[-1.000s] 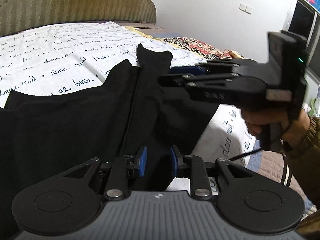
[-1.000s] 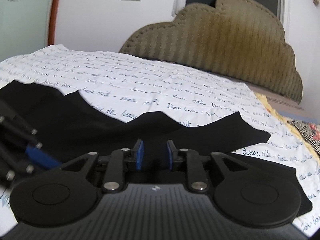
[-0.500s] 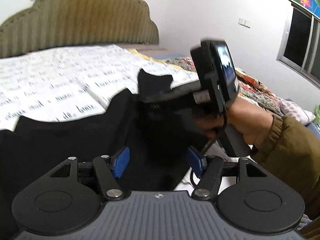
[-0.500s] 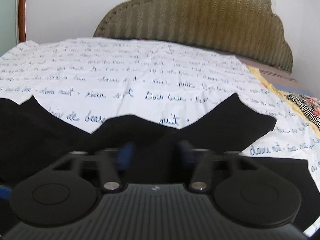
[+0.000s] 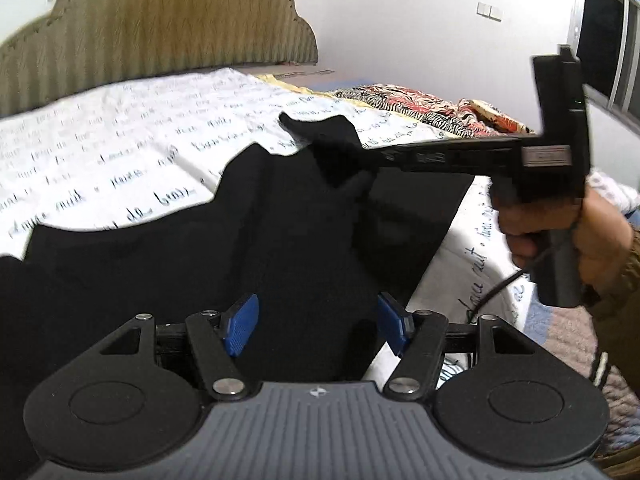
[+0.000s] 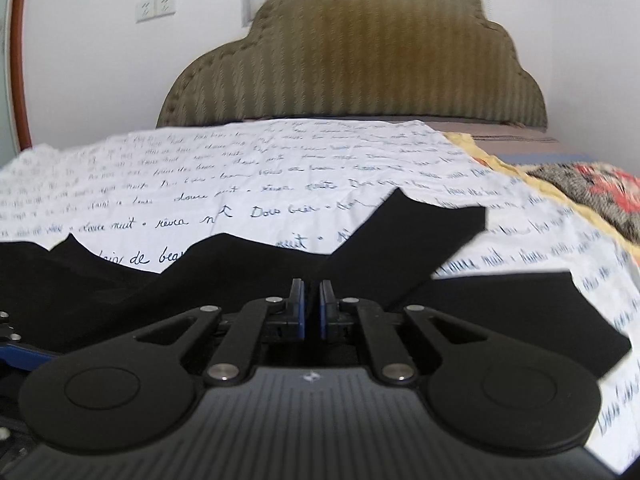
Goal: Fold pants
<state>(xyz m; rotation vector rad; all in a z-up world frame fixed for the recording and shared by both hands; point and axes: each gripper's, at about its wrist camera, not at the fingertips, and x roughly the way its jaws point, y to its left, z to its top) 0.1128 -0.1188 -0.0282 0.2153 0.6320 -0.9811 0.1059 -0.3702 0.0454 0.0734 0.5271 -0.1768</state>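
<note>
Black pants (image 5: pixel 280 240) lie spread on a white bedsheet (image 5: pixel 100 160) printed with blue script. My left gripper (image 5: pixel 318 326) is open, its blue pads wide apart, low over the near part of the pants with nothing between them. My right gripper (image 6: pixel 312 314) has its blue pads nearly together over the black cloth (image 6: pixel 400 248); whether cloth is pinched between them is hidden. In the left wrist view the right gripper's body (image 5: pixel 480 156) reaches in from the right, held by a hand (image 5: pixel 560 232), fingertips at a pant end.
An olive ribbed headboard (image 6: pixel 360 60) stands at the bed's far end. A patterned red, black and white blanket (image 5: pixel 420 104) lies at the right side of the bed. White walls, a window (image 5: pixel 616 40) at right.
My left gripper opened from nearly shut to wide apart and let the cloth go. My right gripper opened half a second ago, then closed again to a narrow gap.
</note>
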